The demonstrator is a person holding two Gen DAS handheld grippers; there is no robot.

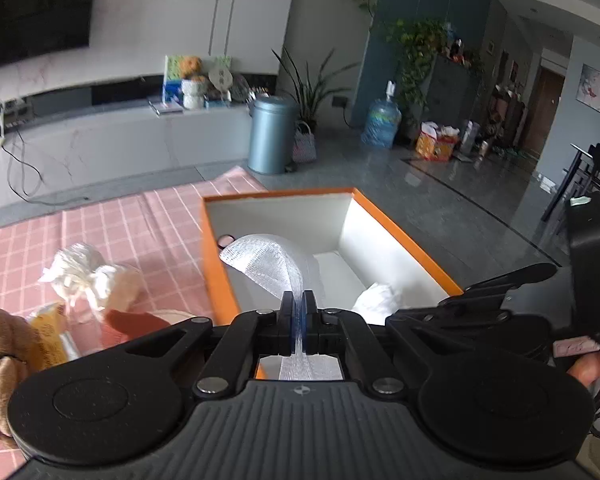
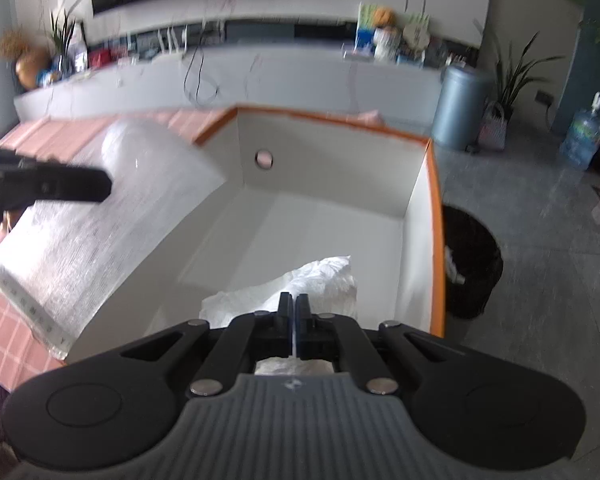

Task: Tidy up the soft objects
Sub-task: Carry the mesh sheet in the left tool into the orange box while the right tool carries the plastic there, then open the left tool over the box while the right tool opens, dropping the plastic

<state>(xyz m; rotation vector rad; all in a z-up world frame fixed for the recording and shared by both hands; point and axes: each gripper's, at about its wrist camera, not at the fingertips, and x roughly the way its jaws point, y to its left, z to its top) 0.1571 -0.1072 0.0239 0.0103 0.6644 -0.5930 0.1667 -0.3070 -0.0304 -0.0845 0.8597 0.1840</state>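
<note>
Left gripper [image 1: 298,300] clamps a white mesh sheet [image 1: 266,260] over the orange box [image 1: 404,236]; right gripper [image 2: 294,304] pinches a crumpled white bag [image 2: 324,280], its lower part hidden.

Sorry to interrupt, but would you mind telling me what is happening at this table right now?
A person is sorting soft things into an orange-rimmed box on a pink checked cloth. The left claw is shut on a sheet of white mesh foam held over the box. The right claw is shut on a crumpled white bag inside it. A plush toy and other wrapped items wait on the cloth.
</note>
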